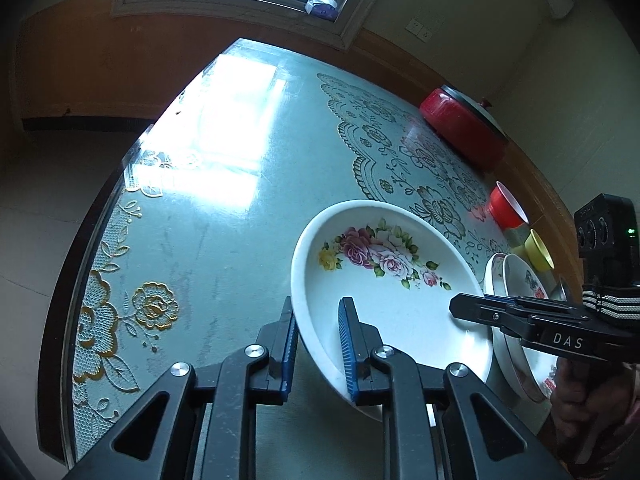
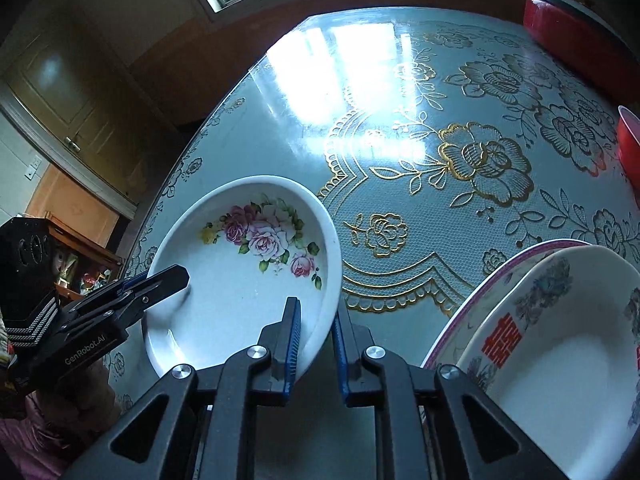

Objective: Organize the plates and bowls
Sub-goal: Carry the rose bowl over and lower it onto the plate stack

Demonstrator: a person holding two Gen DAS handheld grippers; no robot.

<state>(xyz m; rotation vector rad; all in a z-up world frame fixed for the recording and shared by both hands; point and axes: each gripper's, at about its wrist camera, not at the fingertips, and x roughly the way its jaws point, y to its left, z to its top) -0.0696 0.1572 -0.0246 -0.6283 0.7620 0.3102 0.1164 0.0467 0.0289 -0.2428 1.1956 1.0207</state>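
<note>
Two claws, left claw [image 1: 318, 344] and right claw [image 2: 316, 350], clamped on rose plate [image 1: 392, 292] rim, tilted downward

The left gripper [image 1: 318, 344] pointed steeply downward, its two blue-padded fingers [image 1: 347, 344] drawn close together and clamped on the near rim of the rose-patterned plate [image 1: 384, 292], one pad inside the rim and one outside. The right gripper [image 2: 316, 344] reached in from the opposite side, angled down likewise, its pads pinched on the plate's other edge. A hand [image 1: 588, 400] wrapped each gripper's handle, a striped strap just behind the jaws.
</note>
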